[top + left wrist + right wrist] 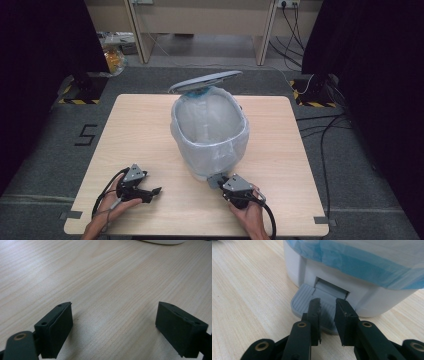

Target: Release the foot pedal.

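A white pedal bin (210, 131) lined with a pale blue bag (362, 262) stands mid-table, its grey lid (205, 81) raised at the back. At the bin's front foot, my right gripper (219, 181) rests its jaws on the grey ribbed pedal (303, 298). In the right gripper view the gripper (328, 306) has its jaws close together with a narrow gap and nothing between them. My left gripper (156, 192) lies on the bare wood at the front left, wide open and empty (115, 320), with the bin's base (162, 241) far ahead.
The light wooden table (140, 125) has bare surface left and right of the bin. Dark curtains flank the scene. Cables (325, 130) trail on the floor at the right, and a desk stands behind.
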Demonstrator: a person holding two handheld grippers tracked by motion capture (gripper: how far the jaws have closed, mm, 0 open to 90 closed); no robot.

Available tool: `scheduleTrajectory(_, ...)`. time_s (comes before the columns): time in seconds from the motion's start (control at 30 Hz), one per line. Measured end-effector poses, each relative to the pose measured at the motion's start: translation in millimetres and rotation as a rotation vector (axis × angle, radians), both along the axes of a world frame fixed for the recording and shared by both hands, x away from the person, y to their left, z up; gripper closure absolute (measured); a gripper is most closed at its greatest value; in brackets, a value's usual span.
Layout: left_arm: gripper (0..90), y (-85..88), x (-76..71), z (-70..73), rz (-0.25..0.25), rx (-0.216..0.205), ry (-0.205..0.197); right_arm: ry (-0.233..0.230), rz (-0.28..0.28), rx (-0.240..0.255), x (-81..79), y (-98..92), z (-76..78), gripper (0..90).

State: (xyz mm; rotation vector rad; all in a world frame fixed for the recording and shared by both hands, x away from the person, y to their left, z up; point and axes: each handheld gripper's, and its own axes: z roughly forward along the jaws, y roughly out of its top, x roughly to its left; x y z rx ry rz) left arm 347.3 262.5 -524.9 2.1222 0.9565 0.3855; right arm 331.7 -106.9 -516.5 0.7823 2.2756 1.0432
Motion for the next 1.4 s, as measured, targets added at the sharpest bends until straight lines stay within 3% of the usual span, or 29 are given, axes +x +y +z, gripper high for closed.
scheduleTrajectory(0.1,13.7,0.1,0.1,0.0,-0.001,0.0,0.0,0.0,-0.011,0.008,0.6,-0.5,0.0,69.5)
scheduleTrajectory(0.33,13.7,0.1,0.1,0.0,-0.001,0.0,0.0,-0.007,-0.075,0.045,1.1,-4.5,2.7,51.7)
scheduleTrajectory(0.43,13.7,0.1,0.1,0.1,-0.001,0.001,-0.001,0.01,-0.093,0.089,0.6,-8.1,6.0,45.6)
scheduleTrajectory(0.53,13.7,0.1,0.1,0.1,0.0,0.0,-0.001,0.02,-0.106,0.094,-0.9,-9.8,8.3,39.2)
scheduleTrajectory(0.6,13.7,0.1,0.2,0.0,0.0,-0.001,-0.001,0.029,-0.109,0.074,-1.6,-13.2,7.2,37.9)
scheduleTrajectory(0.8,13.7,0.1,0.2,0.0,0.001,-0.001,-0.001,0.034,-0.122,0.117,-3.1,-22.2,8.7,38.0)
scheduleTrajectory(1.4,13.7,0.2,0.2,0.0,0.0,-0.001,-0.001,0.047,-0.163,0.156,-13.0,-48.4,9.9,29.9)
